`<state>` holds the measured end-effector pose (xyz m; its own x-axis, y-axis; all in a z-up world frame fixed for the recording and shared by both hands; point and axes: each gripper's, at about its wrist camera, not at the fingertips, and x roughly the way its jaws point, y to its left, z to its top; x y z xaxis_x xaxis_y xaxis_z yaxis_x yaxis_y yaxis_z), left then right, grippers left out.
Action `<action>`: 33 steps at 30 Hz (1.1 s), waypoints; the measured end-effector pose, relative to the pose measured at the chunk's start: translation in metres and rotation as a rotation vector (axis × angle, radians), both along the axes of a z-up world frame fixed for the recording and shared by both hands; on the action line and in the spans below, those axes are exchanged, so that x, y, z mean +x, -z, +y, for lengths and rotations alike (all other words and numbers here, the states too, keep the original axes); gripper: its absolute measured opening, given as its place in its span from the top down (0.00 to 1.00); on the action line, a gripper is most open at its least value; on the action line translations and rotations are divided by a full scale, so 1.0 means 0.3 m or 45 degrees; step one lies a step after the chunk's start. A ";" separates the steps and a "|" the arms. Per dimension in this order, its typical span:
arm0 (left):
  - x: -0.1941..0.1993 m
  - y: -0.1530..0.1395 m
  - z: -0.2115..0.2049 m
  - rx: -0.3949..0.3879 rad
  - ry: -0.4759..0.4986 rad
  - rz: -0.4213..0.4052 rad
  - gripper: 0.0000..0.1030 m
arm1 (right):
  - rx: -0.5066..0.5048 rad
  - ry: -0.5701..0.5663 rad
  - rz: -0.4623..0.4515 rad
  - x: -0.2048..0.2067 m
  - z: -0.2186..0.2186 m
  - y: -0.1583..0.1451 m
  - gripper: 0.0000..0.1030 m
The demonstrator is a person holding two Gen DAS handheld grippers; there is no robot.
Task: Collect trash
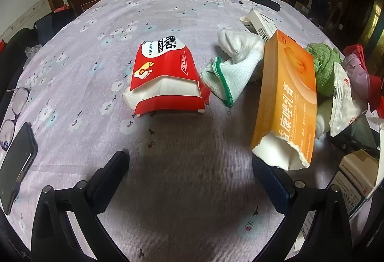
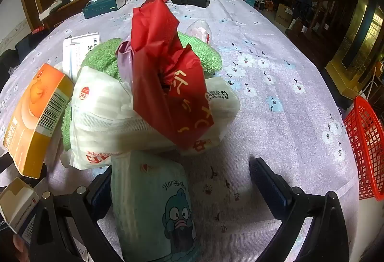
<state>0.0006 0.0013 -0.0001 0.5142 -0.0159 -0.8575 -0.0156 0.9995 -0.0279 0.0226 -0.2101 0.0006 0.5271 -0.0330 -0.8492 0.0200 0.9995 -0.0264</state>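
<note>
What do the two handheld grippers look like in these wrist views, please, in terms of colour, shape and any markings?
Both look alike. The left gripper has black, angular linkage arms with round silver pivot pins and two flat dark fingers. The right gripper has the same black frame and silver pins, and its fingers carry ribbed dark-blue pads. No cables, printed markings or sleeves are visible.

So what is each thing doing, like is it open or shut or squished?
left gripper: open, holding nothing
right gripper: open, teal tissue pack between the fingers
red box: lying flat, end torn open
orange box: tilted, end torn open
white cloth: crumpled
red bag: scrunched on top of the pile
teal tissue pack: lying on the table, looks sealed
red basket: at the table's edge, inside hidden
</note>
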 end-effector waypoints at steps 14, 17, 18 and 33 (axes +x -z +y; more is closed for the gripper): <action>-0.217 -0.142 0.073 0.032 -0.160 -0.303 0.00 | 0.073 -0.082 -0.001 -0.024 -0.050 -0.039 0.01; -0.287 -0.194 0.053 0.016 -0.166 -0.408 0.00 | 0.094 -0.094 -0.120 -0.107 -0.090 -0.103 0.01; -0.311 -0.209 0.039 0.015 -0.161 -0.435 0.00 | 0.075 -0.099 -0.152 -0.141 -0.096 -0.122 0.01; -0.569 -0.272 -0.146 0.062 -0.119 -0.638 0.00 | 0.004 -0.056 -0.619 -0.581 -0.228 -0.294 0.00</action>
<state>-0.1702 -0.0425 0.0816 0.8599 0.0834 -0.5037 -0.1014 0.9948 -0.0085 -0.1518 -0.2785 0.0887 0.8634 0.0006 -0.5045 -0.0130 0.9997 -0.0212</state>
